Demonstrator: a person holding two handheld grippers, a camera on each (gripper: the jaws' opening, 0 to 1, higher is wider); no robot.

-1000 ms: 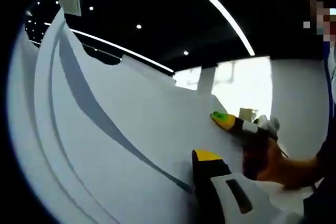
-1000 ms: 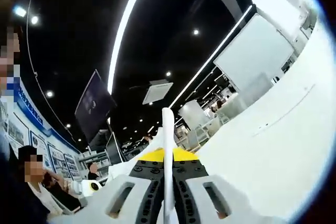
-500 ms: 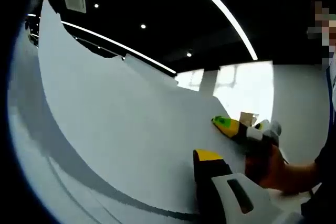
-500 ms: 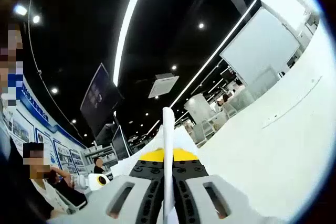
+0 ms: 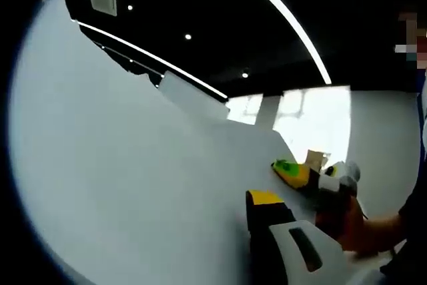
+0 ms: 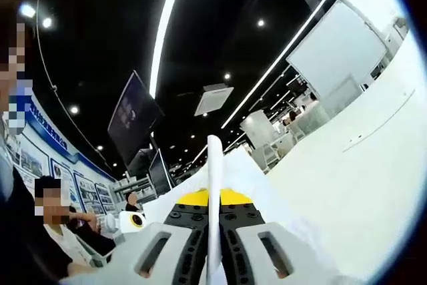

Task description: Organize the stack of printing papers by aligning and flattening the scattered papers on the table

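In the right gripper view the right gripper (image 6: 214,213) has its two jaws clenched together on the thin edge of the papers (image 6: 214,165), which rise as a narrow white blade straight up from between the yellow-tipped jaws toward the dark ceiling. In the left gripper view one jaw of the left gripper (image 5: 267,213) shows at the lower middle, black with a yellow tip, lying flat against the broad white face of the papers (image 5: 133,178); the mating jaw is hidden behind the sheets, so the grip reads as pinching them, though I cannot tell for sure that it is fully closed. Further along the same sheet edge in that view, the other gripper (image 5: 293,173) comes in from the right, its green and yellow tip on the paper's far edge, with the person's hand (image 5: 343,221) behind it. Beyond the paper, ceiling light strips and a bright window stand in the background. Judged from this, the stack is lifted up and held on edge between the two grippers, well off any tabletop, which is not visible here. The visible face looks smooth and the top edge fairly even, so the gathering seems largely done; I cannot see whether the sheet edges are truly flush. What appears left is squaring the edges, probably by tapping them down, and laying the stack flat on the tabletop.
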